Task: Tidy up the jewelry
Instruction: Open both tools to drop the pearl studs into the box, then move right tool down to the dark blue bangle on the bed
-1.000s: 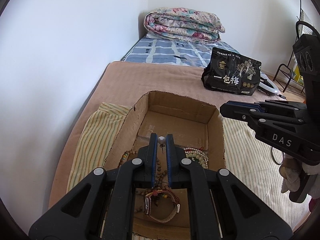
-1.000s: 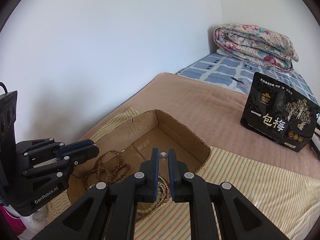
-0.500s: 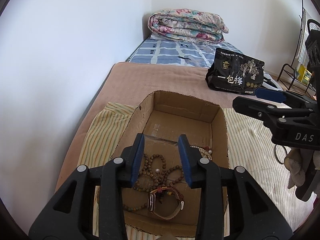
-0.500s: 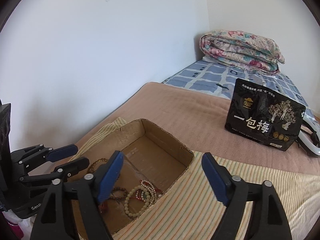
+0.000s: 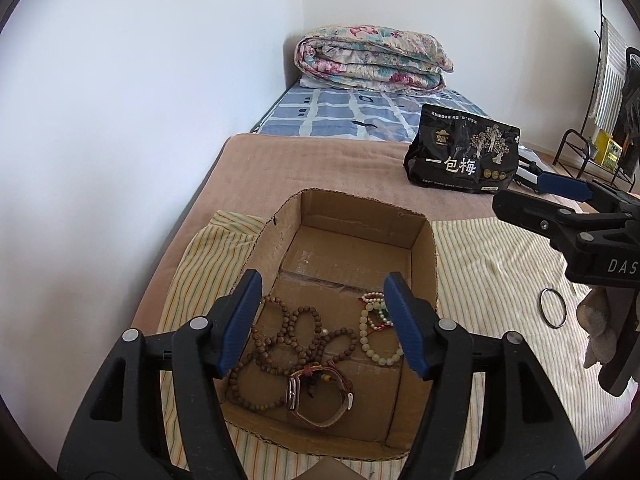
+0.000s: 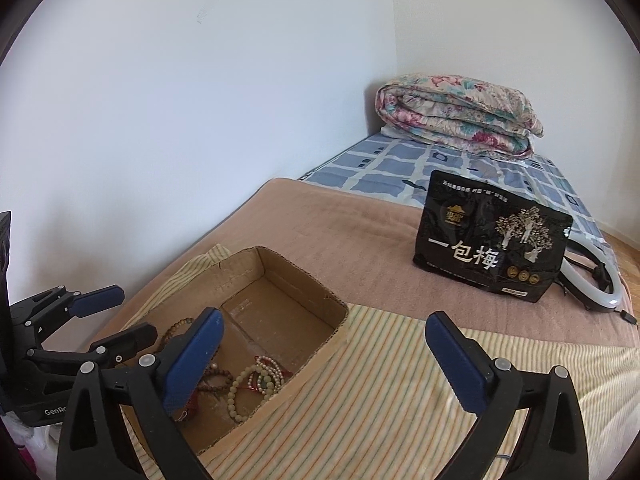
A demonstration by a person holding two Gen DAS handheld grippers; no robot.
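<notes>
An open cardboard box (image 5: 362,200) on a striped cloth holds brown wooden bead strands (image 5: 304,334), a brown-strapped watch (image 5: 320,400), a pale green bead bracelet (image 5: 378,350) and pearl bracelets (image 5: 374,300). My left gripper (image 5: 322,282) hangs over the box, its jaws opening with nothing between them. In the right wrist view my right gripper (image 6: 324,320) stands beside the box (image 6: 304,276) over the cloth. Its jaws are opening wide and hold nothing. The beads (image 6: 248,384) lie below its left finger. A dark bangle (image 5: 553,307) lies on the cloth to the right.
A black snack bag (image 6: 492,240) stands on the brown blanket behind the box, with a white ring light (image 6: 600,292) beside it. A folded floral quilt (image 5: 372,60) lies at the far end. A white wall runs along the left; a metal rack (image 5: 588,152) stands far right.
Both grippers were shut together over the box on a small pearl-headed piece. Both have opened and drawn apart, the right one moving up and right; a small white bead now lies among the brown strands.
</notes>
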